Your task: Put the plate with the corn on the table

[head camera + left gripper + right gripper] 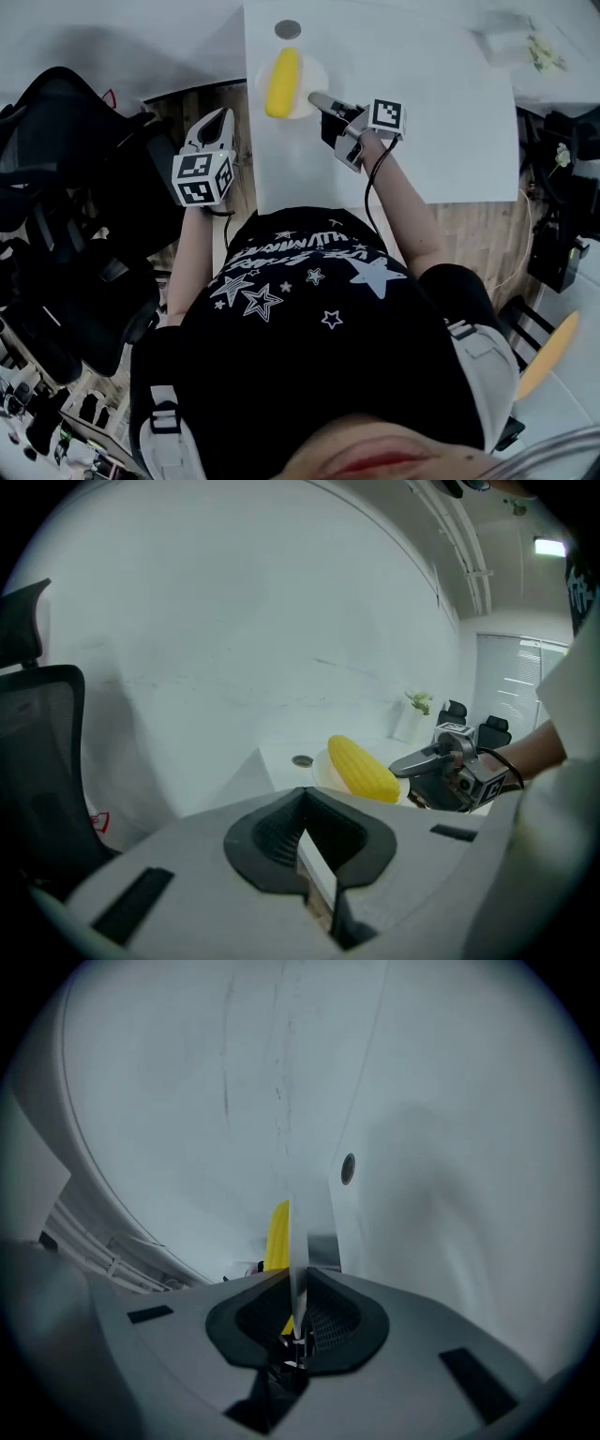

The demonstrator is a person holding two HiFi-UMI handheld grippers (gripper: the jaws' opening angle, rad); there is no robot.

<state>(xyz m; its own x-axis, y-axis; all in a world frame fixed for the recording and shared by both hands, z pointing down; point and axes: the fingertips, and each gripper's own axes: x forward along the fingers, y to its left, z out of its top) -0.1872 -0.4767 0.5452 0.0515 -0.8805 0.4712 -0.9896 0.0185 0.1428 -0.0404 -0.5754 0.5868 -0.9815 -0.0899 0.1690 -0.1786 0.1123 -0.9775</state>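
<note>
The right arm reaches forward from the body across the near edge of the white table (422, 122), forearm bare, a cable trailing along it, and the right gripper (314, 97) aims up and to the left in the head view, toward the plate (314, 75). Its jaws are clamped on the plate's near-right rim; the right gripper view shows that rim edge-on, pinched between the dark pads (319, 1312). The left arm stretches forward beside the table's left edge, and the left gripper (222, 114) points away from the person over the wooden floor, between the table and a black office chair (84, 187). Its jaws are together with nothing in them, and it is apart from the plate. The plate is at the table's left side, close to that edge and a little nearer the person than a small grey disc (288, 29) set in the tabletop; whether it rests on the surface or is just above it I cannot tell. The yellow corn (282, 82) lies flat across the plate, its long axis running away from the person, leaning slightly to the right at the far end in the head view.
</note>
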